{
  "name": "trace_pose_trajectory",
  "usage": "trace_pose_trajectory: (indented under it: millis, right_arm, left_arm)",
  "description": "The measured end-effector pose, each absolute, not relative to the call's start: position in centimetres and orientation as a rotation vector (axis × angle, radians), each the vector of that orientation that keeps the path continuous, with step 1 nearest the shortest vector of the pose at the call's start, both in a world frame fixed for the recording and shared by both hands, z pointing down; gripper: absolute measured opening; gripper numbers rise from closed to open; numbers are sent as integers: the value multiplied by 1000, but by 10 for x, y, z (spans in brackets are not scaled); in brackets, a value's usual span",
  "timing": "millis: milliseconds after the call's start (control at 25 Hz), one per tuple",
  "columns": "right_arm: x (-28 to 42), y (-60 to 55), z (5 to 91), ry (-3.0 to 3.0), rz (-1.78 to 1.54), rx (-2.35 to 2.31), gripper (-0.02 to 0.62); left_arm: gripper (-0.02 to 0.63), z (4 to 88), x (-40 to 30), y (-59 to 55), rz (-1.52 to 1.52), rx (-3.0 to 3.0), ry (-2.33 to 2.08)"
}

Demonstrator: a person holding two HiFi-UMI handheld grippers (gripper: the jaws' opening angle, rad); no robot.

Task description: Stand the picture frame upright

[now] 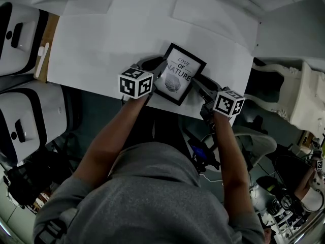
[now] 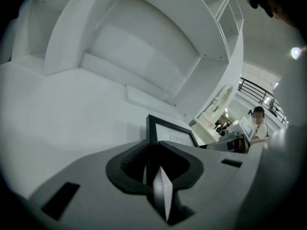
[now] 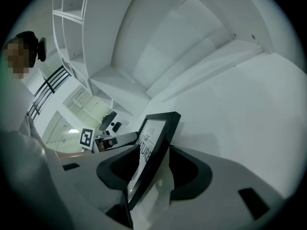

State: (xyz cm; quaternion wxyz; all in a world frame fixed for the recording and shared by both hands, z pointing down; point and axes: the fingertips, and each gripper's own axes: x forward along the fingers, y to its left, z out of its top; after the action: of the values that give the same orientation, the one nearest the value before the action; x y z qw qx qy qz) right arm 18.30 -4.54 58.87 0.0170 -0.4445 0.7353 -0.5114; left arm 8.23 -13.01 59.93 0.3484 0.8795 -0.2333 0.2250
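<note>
A black picture frame [image 1: 180, 74] with a "LOVE OF NATURE" print stands tilted near the front edge of the white table [image 1: 101, 50]. My left gripper [image 1: 155, 70] is at the frame's left side. In the left gripper view the frame [image 2: 175, 134] runs edge-on between the jaws, and that gripper [image 2: 156, 152] is shut on it. My right gripper [image 1: 199, 85] is at the frame's right side. In the right gripper view the leaning frame [image 3: 153, 147] sits between the jaws of the open gripper [image 3: 154, 152], with a gap on the right. A pale flap shows behind the frame.
White seats [image 1: 20, 34] stand left of the table. White shelving [image 2: 144, 42] rises behind the table. Pale furniture [image 1: 299, 100] and floor clutter lie to the right. A person [image 2: 259, 123] stands far back.
</note>
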Motion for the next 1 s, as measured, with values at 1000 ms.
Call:
trace_pose_trajectory:
  millis: [1000]
  right_arm:
    - [129,-79,562,2254,-1623,-1021,183]
  left_arm:
    - [69,595,78,-135,434,2183,-573]
